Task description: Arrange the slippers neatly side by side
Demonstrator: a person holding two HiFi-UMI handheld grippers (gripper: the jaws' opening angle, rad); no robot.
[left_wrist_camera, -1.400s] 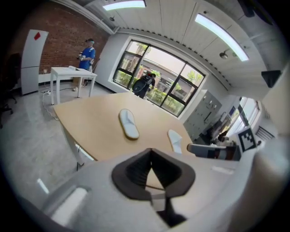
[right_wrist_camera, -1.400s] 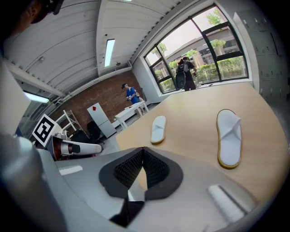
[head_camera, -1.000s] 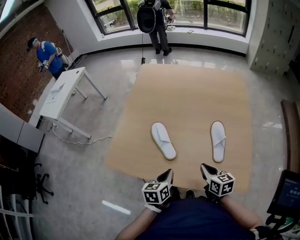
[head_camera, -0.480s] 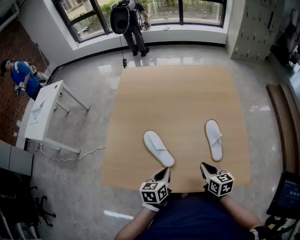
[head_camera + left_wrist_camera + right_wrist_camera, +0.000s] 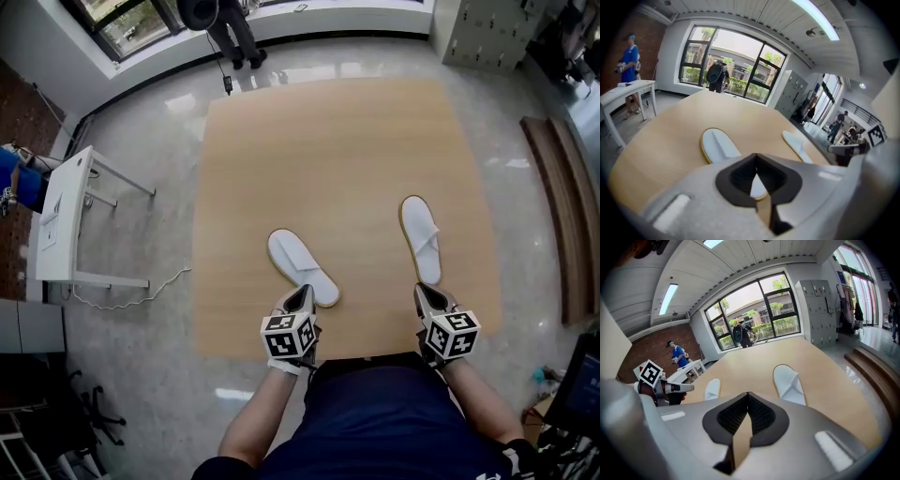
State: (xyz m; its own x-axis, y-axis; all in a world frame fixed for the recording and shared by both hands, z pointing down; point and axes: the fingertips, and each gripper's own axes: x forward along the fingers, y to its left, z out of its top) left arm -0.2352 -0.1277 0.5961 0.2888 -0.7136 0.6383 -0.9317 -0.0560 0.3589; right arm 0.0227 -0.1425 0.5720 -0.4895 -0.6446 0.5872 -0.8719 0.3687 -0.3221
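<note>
Two white slippers lie well apart on the tan wooden platform. The left slipper lies slanted, its heel just ahead of my left gripper. Pointing straight ahead, the right slipper sits a little beyond my right gripper. Both grippers hover near the platform's near edge. Each is shut with nothing held.
A white table stands on the grey floor at left, with a cable trailing beside it. One person stands by the far window, another in blue at far left. A wooden bench runs along the right.
The head view has swung forward and down over the platform. Both grippers have come closer to the slippers, the left tip now almost at the left slipper's heel. The slippers have not moved.
</note>
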